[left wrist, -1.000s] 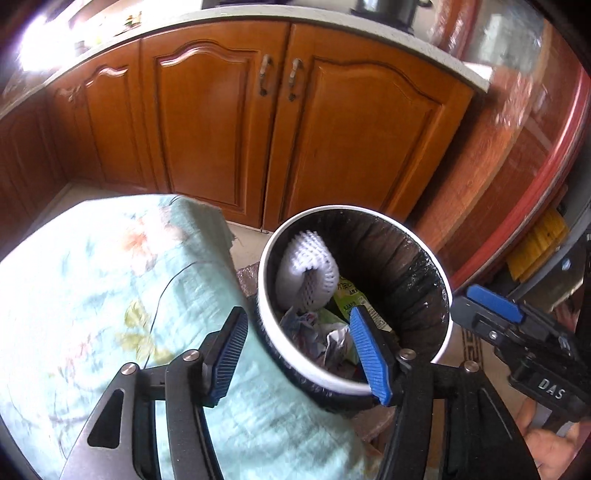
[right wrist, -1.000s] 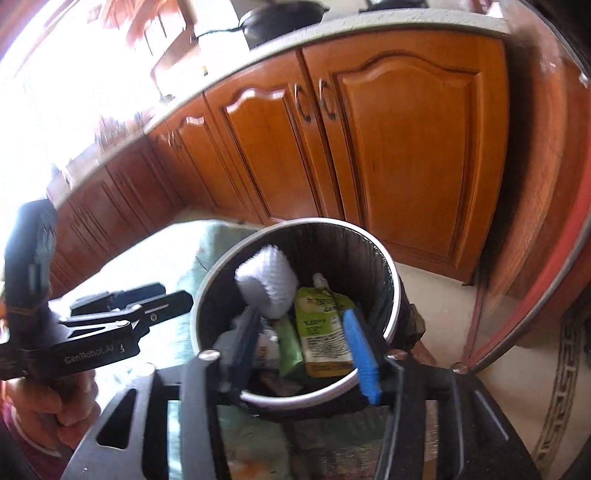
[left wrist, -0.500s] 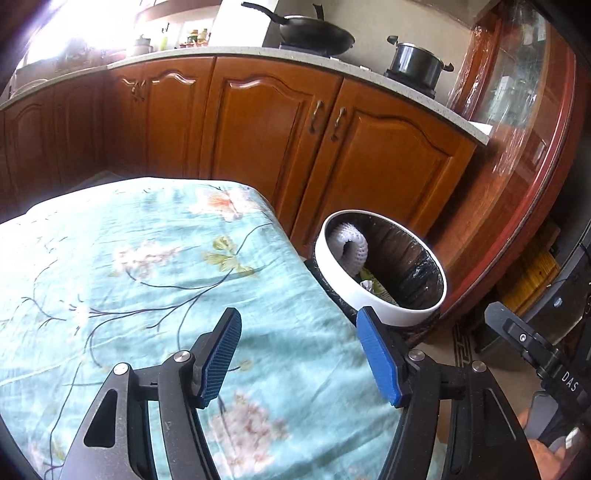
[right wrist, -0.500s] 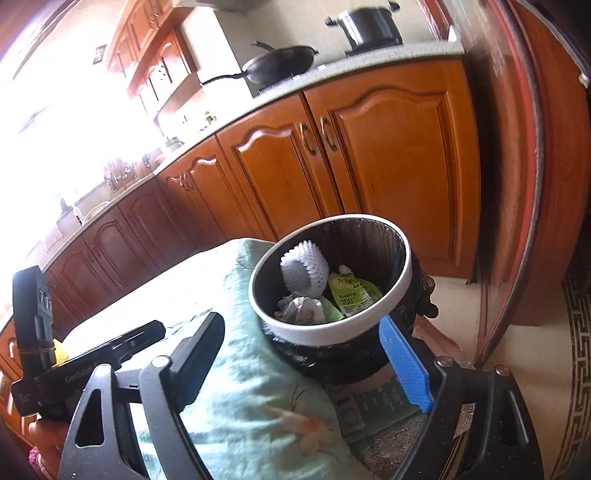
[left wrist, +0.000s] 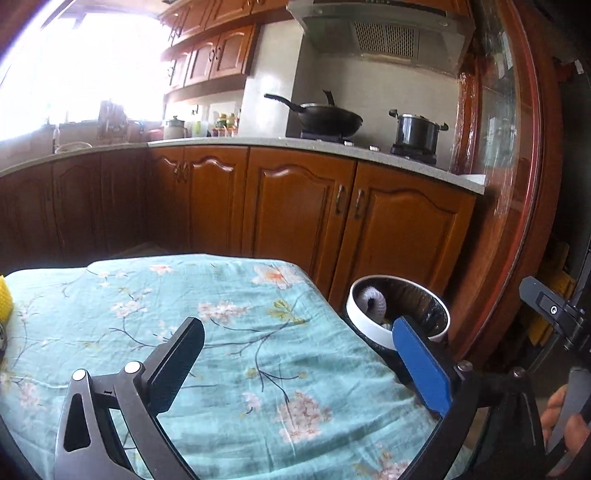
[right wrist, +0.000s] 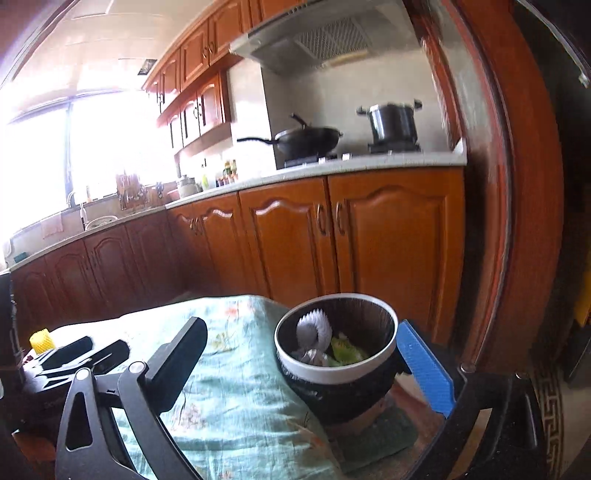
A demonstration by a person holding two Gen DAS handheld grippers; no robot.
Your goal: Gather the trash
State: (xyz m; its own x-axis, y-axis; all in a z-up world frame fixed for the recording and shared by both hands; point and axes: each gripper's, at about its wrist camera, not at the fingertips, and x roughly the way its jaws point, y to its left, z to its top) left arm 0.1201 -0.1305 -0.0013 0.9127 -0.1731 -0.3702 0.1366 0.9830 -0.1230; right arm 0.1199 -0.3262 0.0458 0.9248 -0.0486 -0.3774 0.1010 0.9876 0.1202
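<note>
Black-and-blue left hand-held gripper (left wrist: pixel 299 365) and right hand-held gripper (right wrist: pixel 306 369) have just spread wide, empty, tilted slightly downward.

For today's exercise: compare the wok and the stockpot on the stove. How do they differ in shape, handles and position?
The wok is wide and shallow; the stockpot is narrower and taller, with straight sides. The wok has one long handle pointing left; the stockpot has two short side handles. The wok sits on the left burner, the stockpot on the right one, nearer the countertop's end. Both are dark and stand under the range hood.
</note>
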